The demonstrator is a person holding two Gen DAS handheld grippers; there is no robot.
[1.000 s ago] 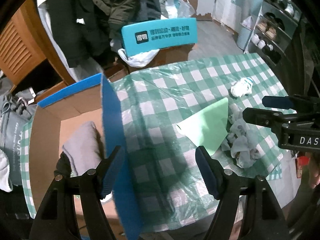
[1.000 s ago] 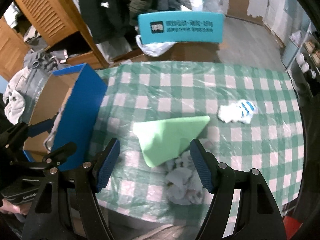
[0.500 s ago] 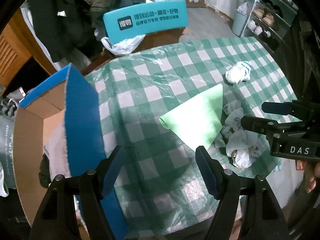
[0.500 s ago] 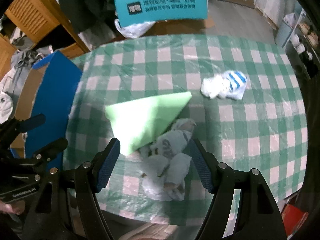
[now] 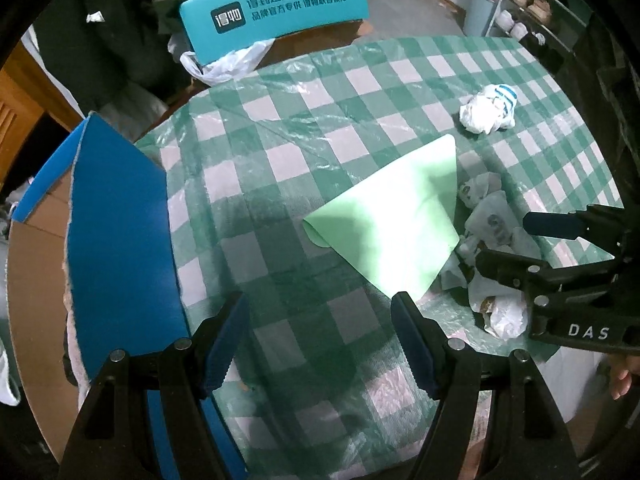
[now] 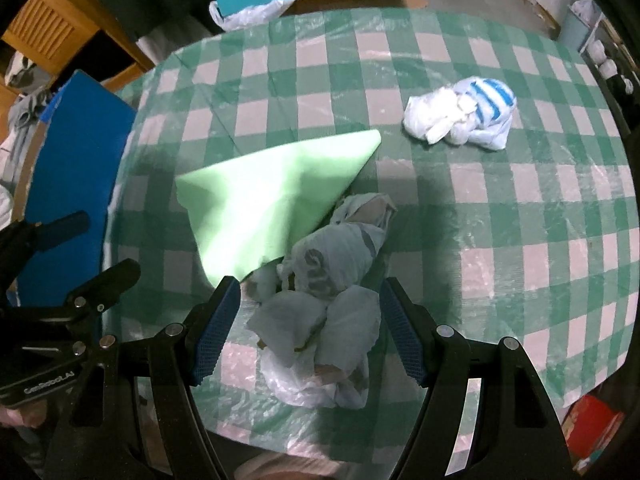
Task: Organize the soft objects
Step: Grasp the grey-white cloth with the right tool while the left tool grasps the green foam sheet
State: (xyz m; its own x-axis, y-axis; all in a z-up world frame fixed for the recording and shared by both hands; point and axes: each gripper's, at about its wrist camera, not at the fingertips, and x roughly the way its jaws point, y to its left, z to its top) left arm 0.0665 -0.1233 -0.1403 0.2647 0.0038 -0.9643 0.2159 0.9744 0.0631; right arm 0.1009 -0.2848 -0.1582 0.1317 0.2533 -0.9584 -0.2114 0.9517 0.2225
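A light green folded cloth (image 5: 394,220) (image 6: 272,200) lies on the green checked table (image 5: 320,92) (image 6: 520,220). Beside it sits a heap of grey-white crumpled plastic bags (image 6: 328,312) (image 5: 492,240). A white bag with blue stripes (image 6: 460,114) (image 5: 488,110) lies further back. My right gripper (image 6: 310,334) is open, its fingers on either side of the grey-white heap, just above it. My left gripper (image 5: 320,344) is open and empty over the table near the green cloth's near corner.
A cardboard box with a blue flap (image 5: 116,248) (image 6: 76,184) stands at the table's left edge, with pale fabric inside. A teal chair back (image 5: 276,4) and a white plastic bag (image 5: 224,64) are behind the table. A shelf (image 5: 532,4) stands at the far right.
Both grippers have moved right and forward, away from the box. The right gripper now straddles the grey-white bag heap. Both stay open.
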